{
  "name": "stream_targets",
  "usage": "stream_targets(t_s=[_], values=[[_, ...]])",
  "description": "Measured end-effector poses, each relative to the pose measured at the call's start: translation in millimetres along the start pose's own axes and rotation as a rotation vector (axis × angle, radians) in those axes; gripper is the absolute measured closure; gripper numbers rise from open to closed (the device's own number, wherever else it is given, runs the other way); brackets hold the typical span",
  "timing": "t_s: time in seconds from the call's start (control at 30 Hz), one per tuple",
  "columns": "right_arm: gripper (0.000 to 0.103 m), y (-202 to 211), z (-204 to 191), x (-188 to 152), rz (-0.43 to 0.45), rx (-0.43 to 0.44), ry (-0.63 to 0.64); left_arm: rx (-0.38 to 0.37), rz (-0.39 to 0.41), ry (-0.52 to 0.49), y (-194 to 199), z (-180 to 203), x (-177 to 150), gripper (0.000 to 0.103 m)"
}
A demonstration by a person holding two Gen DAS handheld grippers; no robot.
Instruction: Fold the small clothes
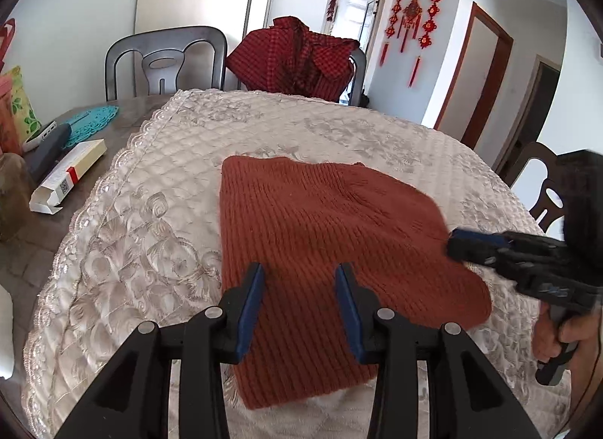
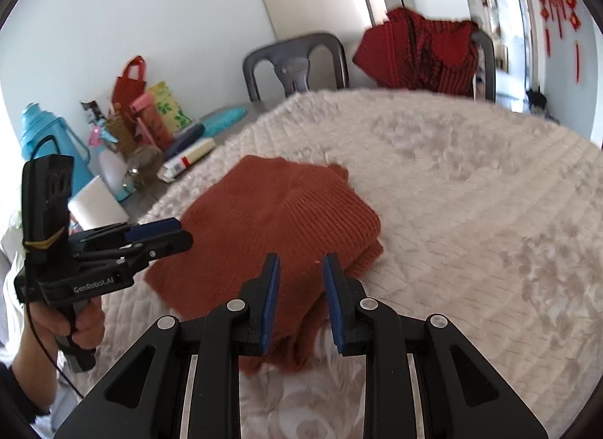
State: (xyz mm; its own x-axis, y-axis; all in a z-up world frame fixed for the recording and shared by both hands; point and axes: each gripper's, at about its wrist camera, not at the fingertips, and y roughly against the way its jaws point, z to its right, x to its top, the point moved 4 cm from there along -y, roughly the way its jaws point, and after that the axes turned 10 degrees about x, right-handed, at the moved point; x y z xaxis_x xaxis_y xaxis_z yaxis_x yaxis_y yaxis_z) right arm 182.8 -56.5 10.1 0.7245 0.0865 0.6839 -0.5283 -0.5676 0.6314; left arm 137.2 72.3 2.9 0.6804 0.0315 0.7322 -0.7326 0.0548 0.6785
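Garment: a rust-orange ribbed knit [image 1: 320,250], folded into a compact, roughly rectangular bundle, lying flat on the quilted cloth toward the near side of the table; stacked layers show at its right edge in the right wrist view [image 2: 279,220].
Left gripper [image 1: 299,280]: jaws released, blue pads apart, poised over the near part of the knit; nothing between the pads. In the right wrist view [image 2: 166,235] it comes in from the left, tip at the knit's left edge; whether it touches cannot be told.
Right gripper [image 2: 300,273]: jaws parted, nothing held, above the near edge of the knit. In the left wrist view [image 1: 458,244] it enters from the right with its tip at the knit's right edge.
Hands: one hand [image 2: 81,326] wraps the left gripper's handle; another [image 1: 554,333] grips the right gripper's handle.
Table cover: cream quilted cloth [image 1: 158,190] with floral stitching and a scalloped lace border.
Table: bare brown top [image 1: 22,261] showing beyond the cloth's left edge.
Chairs: a dark grey chair [image 1: 166,58] at the far side; beside it a second chair draped with a red checked garment [image 1: 294,58].
Clutter, far left: a long white carton [image 1: 68,175], a teal crocheted mat [image 1: 90,122], a blue flask [image 2: 41,133], a red tote bag [image 2: 130,80].
Wall: red knot ornaments [image 1: 414,20] hanging near a doorway.
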Motion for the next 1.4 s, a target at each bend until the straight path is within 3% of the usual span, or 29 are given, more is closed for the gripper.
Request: stream_targets(t_s=[0.07,0.2,0.33,0.47,0.6,0.7,0.9,1.2,1.27,1.33,1.4], values=[[0.079,-13.9,10.6,-4.5,-0.046,-0.023,-0.021,0.009,0.007,-0.011,0.9,2.5,-1.9,0.060],[0.079,-13.3,20.2,-7.1,-0.027,0.020,-0.074,0.028,-0.003,-0.010,4.0,3.7,-2.2,0.060],[0.079,3.5,9.9,-9.9,-0.016,-0.014,-0.051,0.059,-0.011,0.006,14.9,3.8,-4.8,0.060],[0.079,22.1,-13.9,-15.8,0.005,0.009,0.016,0.095,-0.009,0.000,26.5,5.3,-14.1,0.060],[0.079,14.4,-27.0,-29.0,-0.045,0.001,0.093,0.126,-0.050,-0.003,17.6,4.1,-23.4,0.060],[0.079,2.3,-14.6,-37.7,-0.095,-0.015,0.048,0.136,-0.053,0.002,17.2,3.5,-27.9,0.060],[0.079,17.9,-19.7,-37.8,-0.063,-0.007,0.058,0.142,-0.053,0.006,25.3,2.1,-32.5,0.060],[0.078,31.3,-25.2,-55.1,-0.090,-0.037,0.054,0.170,-0.065,-0.011,40.0,3.7,-46.8,0.058],[0.077,32.8,-27.8,-59.7,-0.102,-0.050,0.063,0.188,-0.063,-0.024,42.2,3.2,-50.1,0.054],[0.063,34.6,-31.3,-63.6,-0.108,-0.060,0.079,0.206,-0.067,-0.035,43.1,2.0,-53.5,0.054],[0.059,35.5,-35.2,-67.0,-0.111,-0.069,0.097,0.208,-0.082,-0.030,42.3,-0.5,-57.1,0.053]])
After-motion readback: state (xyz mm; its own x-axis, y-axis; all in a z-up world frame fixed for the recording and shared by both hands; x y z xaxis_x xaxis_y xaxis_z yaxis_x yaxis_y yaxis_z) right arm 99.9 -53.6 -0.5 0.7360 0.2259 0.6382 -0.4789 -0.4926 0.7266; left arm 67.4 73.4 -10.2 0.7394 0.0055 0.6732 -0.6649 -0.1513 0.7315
